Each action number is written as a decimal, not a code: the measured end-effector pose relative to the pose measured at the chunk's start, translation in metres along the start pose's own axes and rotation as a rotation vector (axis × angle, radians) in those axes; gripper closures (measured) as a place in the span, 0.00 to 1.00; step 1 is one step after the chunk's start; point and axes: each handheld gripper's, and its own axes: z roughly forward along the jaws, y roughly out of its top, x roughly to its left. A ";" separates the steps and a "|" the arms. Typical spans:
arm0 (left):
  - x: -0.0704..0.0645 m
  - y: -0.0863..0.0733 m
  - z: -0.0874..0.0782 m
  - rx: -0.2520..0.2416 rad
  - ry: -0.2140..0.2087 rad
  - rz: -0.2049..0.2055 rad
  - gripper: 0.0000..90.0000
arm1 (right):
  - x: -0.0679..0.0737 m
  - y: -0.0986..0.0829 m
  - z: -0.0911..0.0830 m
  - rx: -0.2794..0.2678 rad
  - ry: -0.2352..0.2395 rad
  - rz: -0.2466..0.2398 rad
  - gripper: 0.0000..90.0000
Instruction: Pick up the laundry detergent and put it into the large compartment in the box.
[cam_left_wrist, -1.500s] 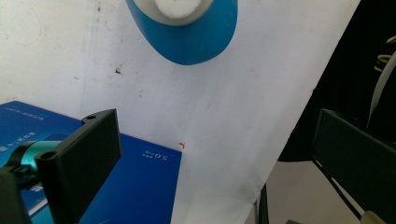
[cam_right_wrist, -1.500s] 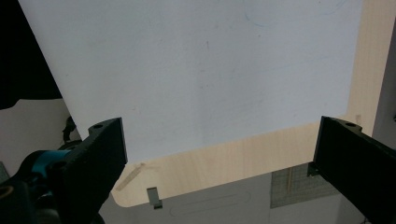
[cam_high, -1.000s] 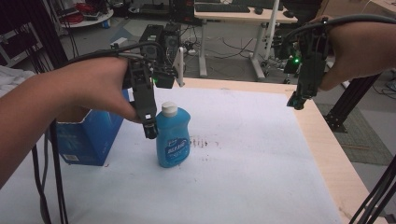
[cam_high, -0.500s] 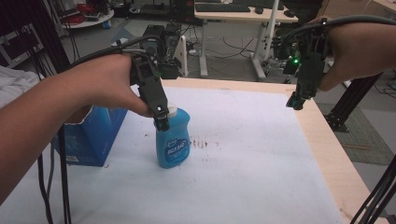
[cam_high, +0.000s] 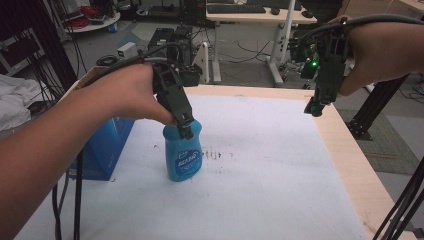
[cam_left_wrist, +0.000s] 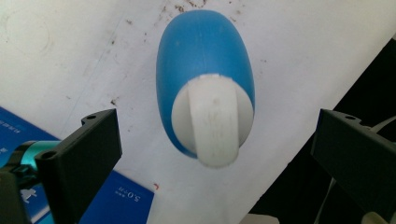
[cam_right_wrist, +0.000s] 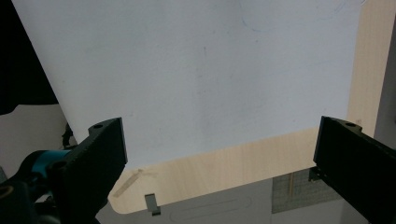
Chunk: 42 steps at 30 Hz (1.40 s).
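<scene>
The left forearm is reaching in from the lower left, its hand (cam_high: 122, 95) gripping the left gripper (cam_high: 186, 131), which is pointing steeply down; its jaws are standing wide apart, clasping nothing; the right hand (cam_high: 385, 50) is holding the right gripper (cam_high: 314, 107) raised at the far right, tilted down, jaws likewise spread wide.

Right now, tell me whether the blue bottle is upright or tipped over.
Upright. The blue bottle stands on its base on the white table, label facing out; the left gripper view looks straight down on its white cap.
</scene>
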 end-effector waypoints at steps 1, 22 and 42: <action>0.000 0.001 0.002 -0.002 0.003 -0.004 0.02 | 0.000 0.000 0.000 0.000 0.001 -0.002 0.02; 0.007 0.016 0.039 0.035 0.011 -0.034 0.02 | -0.001 -0.006 0.000 -0.002 0.007 0.010 0.02; 0.006 0.018 0.049 0.036 0.034 -0.025 0.02 | -0.003 -0.005 0.002 0.002 -0.001 0.006 0.02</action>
